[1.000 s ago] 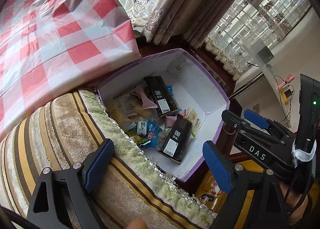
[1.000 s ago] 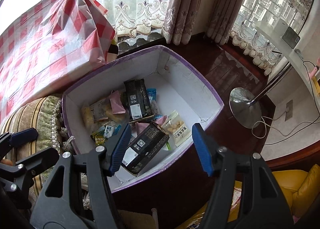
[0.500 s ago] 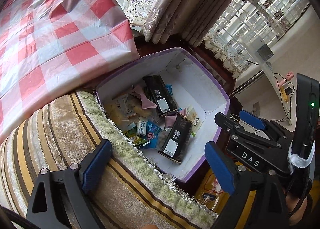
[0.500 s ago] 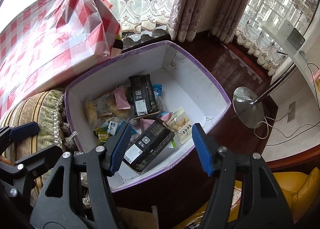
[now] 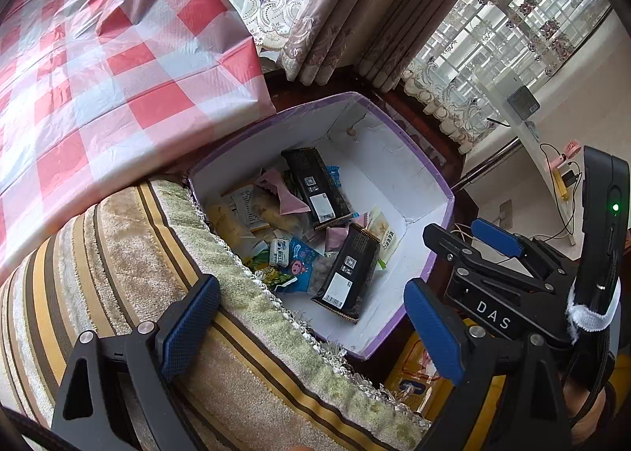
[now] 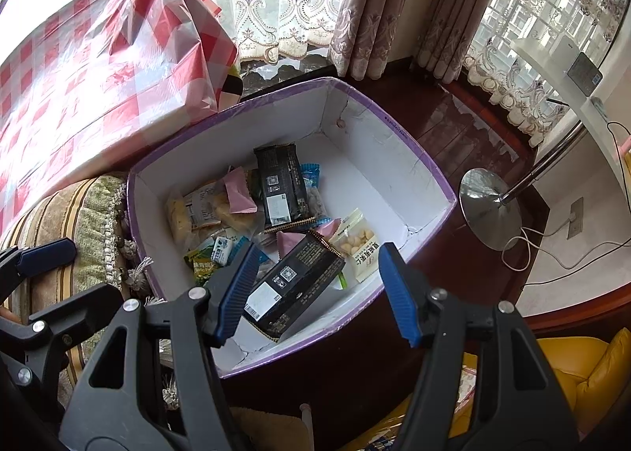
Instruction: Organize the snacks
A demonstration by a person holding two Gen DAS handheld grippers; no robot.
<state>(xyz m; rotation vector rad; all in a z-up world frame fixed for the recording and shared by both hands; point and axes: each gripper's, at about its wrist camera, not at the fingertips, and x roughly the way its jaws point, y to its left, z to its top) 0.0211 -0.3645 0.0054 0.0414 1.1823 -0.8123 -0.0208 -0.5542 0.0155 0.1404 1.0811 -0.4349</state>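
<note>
A white cardboard box with a purple rim (image 5: 418, 159) (image 6: 394, 127) sits on the dark floor and holds several snack packets. Two black packets lie in it: one near the back (image 5: 317, 187) (image 6: 282, 187), one near the front (image 5: 349, 271) (image 6: 295, 287). A clear bag of pale nuts (image 6: 359, 246), pink wrappers (image 6: 240, 194) and yellow snack bags (image 6: 197, 210) lie around them. My left gripper (image 5: 311, 328) hovers open over the striped cushion edge, empty. My right gripper (image 6: 319, 289) stands open above the box's front, nothing between its fingers.
A striped beige cushion (image 5: 98, 254) borders the box on the left. A red-and-white checked plastic cover (image 5: 98, 56) lies behind it. A lamp's metal base (image 6: 489, 206) with a white cable stands right of the box. A yellow seat (image 6: 591, 376) shows at bottom right.
Both views have shifted slightly; the box sits a little farther right and down in frame. Both grippers remain open and empty; the snacks have not moved.
</note>
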